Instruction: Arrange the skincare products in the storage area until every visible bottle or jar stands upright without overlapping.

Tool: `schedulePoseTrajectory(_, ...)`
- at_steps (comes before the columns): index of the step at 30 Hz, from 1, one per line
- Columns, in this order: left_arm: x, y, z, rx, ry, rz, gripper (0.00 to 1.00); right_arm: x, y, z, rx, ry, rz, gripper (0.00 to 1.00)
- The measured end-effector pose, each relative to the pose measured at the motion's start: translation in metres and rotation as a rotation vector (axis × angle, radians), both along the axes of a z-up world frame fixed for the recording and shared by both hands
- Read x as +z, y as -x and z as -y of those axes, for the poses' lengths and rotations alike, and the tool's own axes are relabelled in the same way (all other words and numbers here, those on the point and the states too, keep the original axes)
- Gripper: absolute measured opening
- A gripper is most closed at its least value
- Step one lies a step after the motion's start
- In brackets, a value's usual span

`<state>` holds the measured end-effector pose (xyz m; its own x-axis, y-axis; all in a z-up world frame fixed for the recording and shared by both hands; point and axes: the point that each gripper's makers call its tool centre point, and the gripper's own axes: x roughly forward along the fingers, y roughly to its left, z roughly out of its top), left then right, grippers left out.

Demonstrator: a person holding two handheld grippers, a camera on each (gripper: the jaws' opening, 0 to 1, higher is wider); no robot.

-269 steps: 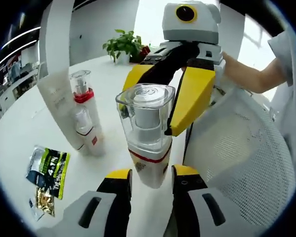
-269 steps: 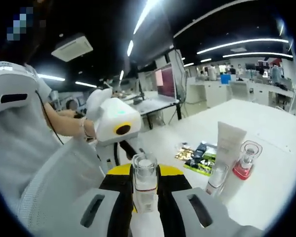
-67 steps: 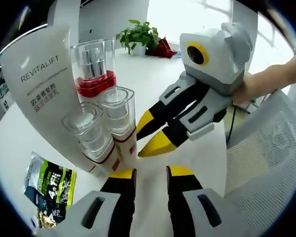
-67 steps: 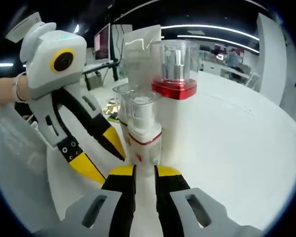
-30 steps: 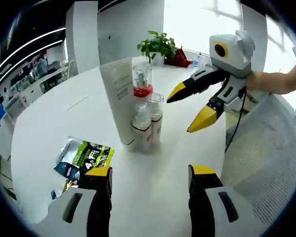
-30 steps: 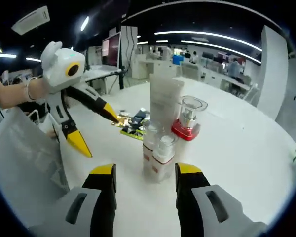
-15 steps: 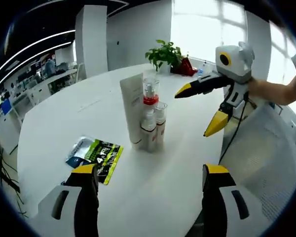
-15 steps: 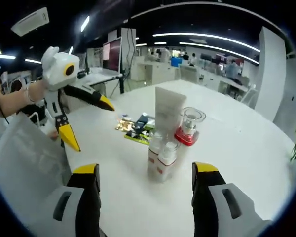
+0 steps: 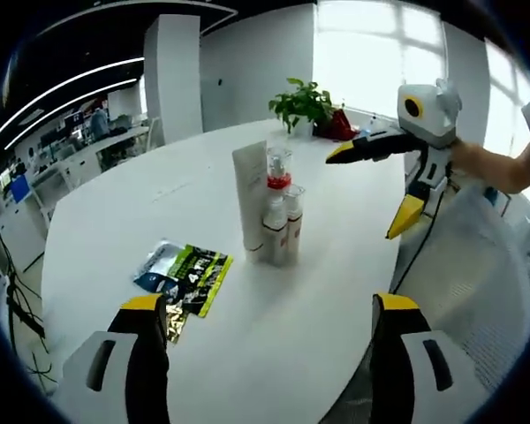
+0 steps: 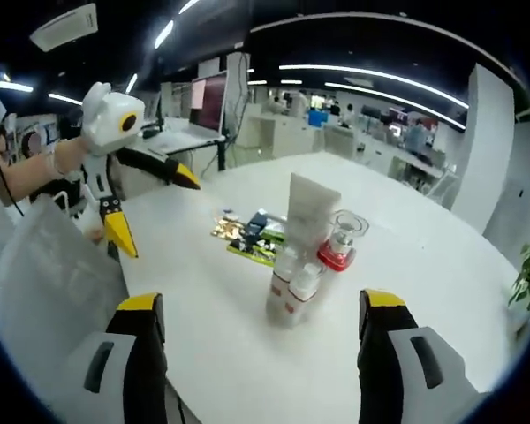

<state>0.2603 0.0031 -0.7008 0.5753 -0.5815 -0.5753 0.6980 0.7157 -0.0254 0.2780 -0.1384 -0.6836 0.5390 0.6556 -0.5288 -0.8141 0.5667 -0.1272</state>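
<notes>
Your left gripper (image 9: 269, 336) has its yellow-tipped jaws spread wide with nothing between them, and your right gripper (image 10: 261, 340) stands the same way, jaws far apart and empty; each hangs above the near edge of the round white table (image 9: 115, 221), well back from the products. In the left gripper view the skincare group sits near the middle of the table: a tall white squeeze tube (image 9: 248, 196) standing on its cap, a clear-capped pump bottle with a red collar (image 9: 279, 175) just beside it on the far right, and two smaller clear-capped white spray bottles with red bands (image 9: 283, 230) in front, pressed close to the tube. All four appear upright and packed in a tight cluster, which I judge keeps them steady against each other and none lying across another; whether the bottles actually touch I cannot tell. In the right gripper view the same cluster (image 10: 305, 256) stands between your jaws but far off. A flat green and black printed sachet (image 9: 187, 272) lies to the left of the group, apart from it, and a potted green plant (image 9: 302, 104) sits at the far edge. With everything standing and both claws clear, the arrangement looks finished, so holding off makes sense.
</notes>
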Motion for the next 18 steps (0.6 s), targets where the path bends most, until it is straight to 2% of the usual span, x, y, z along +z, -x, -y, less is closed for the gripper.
schedulePoseTrajectory(7, 0.003, 0.005, -0.006, 0.016, 0.012, 0.010, 0.91, 0.004, 0.006, 0.000, 0.003, 0.008, 0.021, 0.99)
schedulePoseTrajectory(18, 0.004, 0.016, -0.013, 0.026, 0.026, 0.022, 0.98, 0.009, 0.020, -0.003, 0.008, 0.017, 0.042, 1.00)
